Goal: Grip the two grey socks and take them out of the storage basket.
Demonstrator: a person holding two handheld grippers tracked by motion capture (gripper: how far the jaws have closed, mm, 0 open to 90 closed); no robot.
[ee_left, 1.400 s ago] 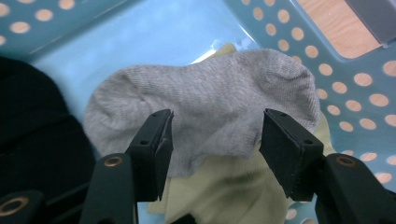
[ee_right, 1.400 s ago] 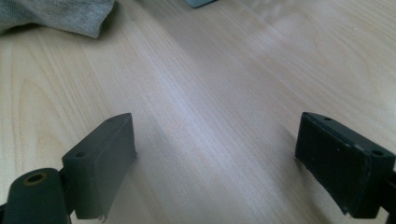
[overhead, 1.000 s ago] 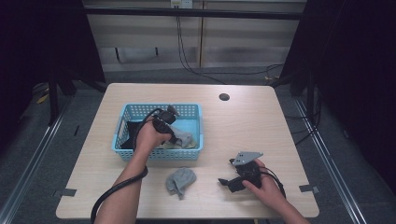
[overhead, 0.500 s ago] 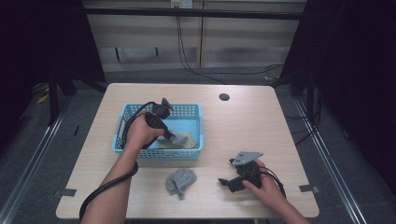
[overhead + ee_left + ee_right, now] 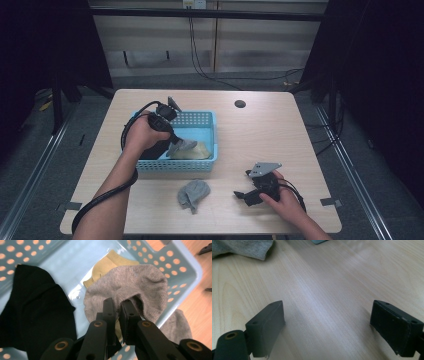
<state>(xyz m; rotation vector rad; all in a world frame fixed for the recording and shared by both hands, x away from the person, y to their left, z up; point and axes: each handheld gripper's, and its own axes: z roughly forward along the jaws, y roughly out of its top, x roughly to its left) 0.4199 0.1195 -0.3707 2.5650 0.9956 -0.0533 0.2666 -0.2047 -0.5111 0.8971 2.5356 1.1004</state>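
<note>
- Grey knit fabric filled the space ahead of the left gripper (image 5: 117, 305): a grey sock (image 5: 130, 287) was pinched between its two black jaws, which were pressed nearly together on a fold at the sock's edge.
- From the high view, the left gripper (image 5: 176, 145) was above the blue basket (image 5: 210, 120), with the sock (image 5: 183, 145) hanging from its tips, lifted off the basket floor.
- Directly beyond the held sock, under its far edge, lay a tan sock (image 5: 110, 265) on the basket's pale blue floor.
- To the left of the jaws in the left gripper view lay a black sock (image 5: 32, 307), spread against the perforated wall of the basket (image 5: 185, 267).
- Below and to the right of the jaws, outside the basket wall, part of a second grey sock (image 5: 178, 326) rested on the wooden table (image 5: 200, 315).
- In the high view that second grey sock (image 5: 193, 194) lay crumpled on the table (image 5: 280, 125), just in front of the basket and between the two hands.
- At the right gripper (image 5: 327, 320), the jaws stood spread wide with nothing between them, low over bare wood.
- In the right gripper view, the grey sock's hem (image 5: 242, 248) sat well ahead and to the left of its jaws, apart from them.
- In the high view the right gripper (image 5: 245, 196) pointed toward that sock, near but not touching.
</note>
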